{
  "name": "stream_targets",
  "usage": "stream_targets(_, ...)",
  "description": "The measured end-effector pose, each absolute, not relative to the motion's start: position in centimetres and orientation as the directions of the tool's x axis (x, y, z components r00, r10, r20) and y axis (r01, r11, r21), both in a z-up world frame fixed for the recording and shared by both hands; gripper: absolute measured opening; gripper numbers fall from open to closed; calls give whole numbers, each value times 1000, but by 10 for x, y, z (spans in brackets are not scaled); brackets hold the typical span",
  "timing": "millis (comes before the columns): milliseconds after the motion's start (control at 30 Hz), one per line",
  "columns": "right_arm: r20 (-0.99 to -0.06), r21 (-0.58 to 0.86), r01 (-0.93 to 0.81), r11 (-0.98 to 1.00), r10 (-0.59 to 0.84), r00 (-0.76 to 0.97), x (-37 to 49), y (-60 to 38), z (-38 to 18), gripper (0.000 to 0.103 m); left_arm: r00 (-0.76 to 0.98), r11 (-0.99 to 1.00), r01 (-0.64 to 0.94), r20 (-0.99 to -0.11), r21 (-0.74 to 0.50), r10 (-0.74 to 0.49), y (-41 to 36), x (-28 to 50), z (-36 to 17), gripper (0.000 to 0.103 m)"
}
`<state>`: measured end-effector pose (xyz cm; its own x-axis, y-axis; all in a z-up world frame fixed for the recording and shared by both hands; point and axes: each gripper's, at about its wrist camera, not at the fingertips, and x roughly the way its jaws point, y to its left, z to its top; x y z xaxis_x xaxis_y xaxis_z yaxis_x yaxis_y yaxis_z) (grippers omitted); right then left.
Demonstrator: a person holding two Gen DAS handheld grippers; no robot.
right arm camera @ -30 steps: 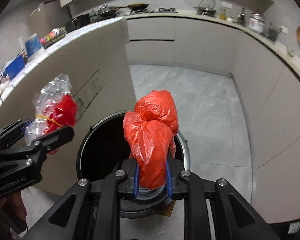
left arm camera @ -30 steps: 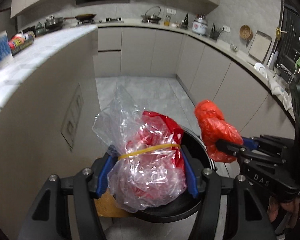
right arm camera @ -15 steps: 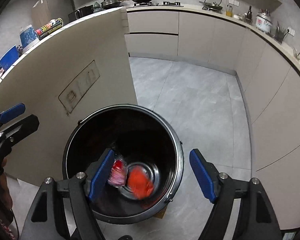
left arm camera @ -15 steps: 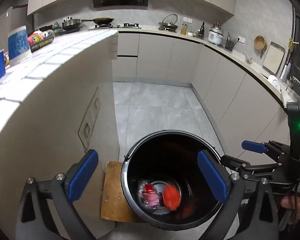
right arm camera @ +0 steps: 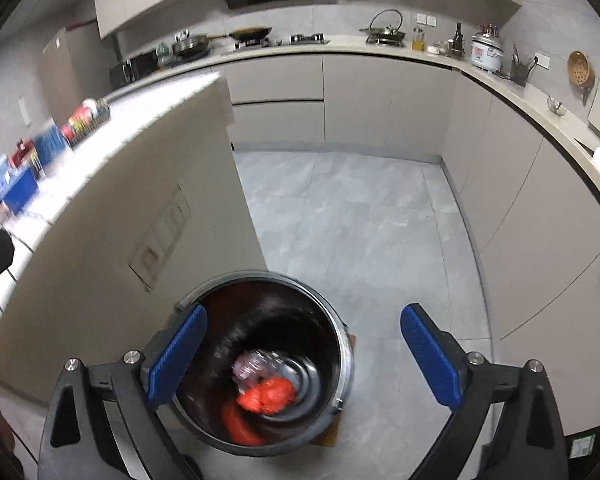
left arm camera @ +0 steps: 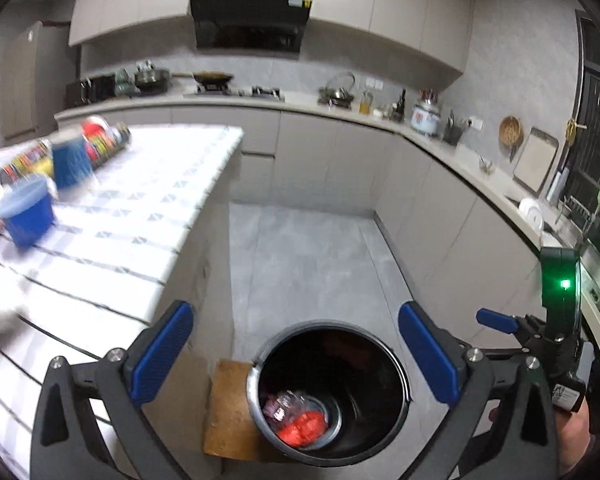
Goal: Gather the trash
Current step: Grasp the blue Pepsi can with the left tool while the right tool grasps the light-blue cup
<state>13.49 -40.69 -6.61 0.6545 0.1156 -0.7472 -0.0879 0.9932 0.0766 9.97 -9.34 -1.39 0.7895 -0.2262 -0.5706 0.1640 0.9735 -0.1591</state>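
So the bin (left arm camera: 328, 392) sits on the floor (left arm camera: 308, 256) right at the end of the island (left arm camera: 112, 216), on a brown board (left arm camera: 228, 412) that pokes out on its left. The island's side panel (right arm camera: 132, 216) runs close along the bin's left rim, so that side is tight. To the right and beyond it's open grey tile all the way to the cabinets (right arm camera: 532, 232), which curve round the far and right edges of the room — plenty of space there.

Both bags are down at the bottom of the bin: the clear bag (left arm camera: 290, 404) with the orange bag (left arm camera: 302, 428) touching it on the near side. From the right wrist it's the same pair, clear bag (right arm camera: 256, 368) above orange bag (right arm camera: 266, 394), a bit smeared by blur.

The left gripper (left arm camera: 296, 356) has just been opening and now stands spread wide, nothing between its blue pads (left arm camera: 162, 352), which frame the bin's mouth from above. The right gripper (right arm camera: 300, 356) is the same deal — jaws just opened, wide, empty, touching nothing.

Both point down at a slant over the bin. From the left wrist, the right gripper (left arm camera: 496, 320) sits off to the right, with a bit of the hand (left arm camera: 576, 440) under it.
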Motion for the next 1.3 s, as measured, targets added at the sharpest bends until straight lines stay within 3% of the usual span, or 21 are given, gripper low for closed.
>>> stream_targets(267, -708, 110, -163, 981, 192, 680, 142, -339, -20, 101, 845, 991, 64, -522, -121, -118, -24, 90, 17, 103)
stream_targets(800, -675, 135, -342, 930, 339, 655, 151, -169, 13, 101, 819, 962, -259, -547, -86, 171, 155, 78, 8, 103)
stream_targets(1300, -729, 133, -409, 903, 369, 576, 184, -10, 7, 101, 773, 945, -315, -600, -83, 205, 270, 124, -15, 103)
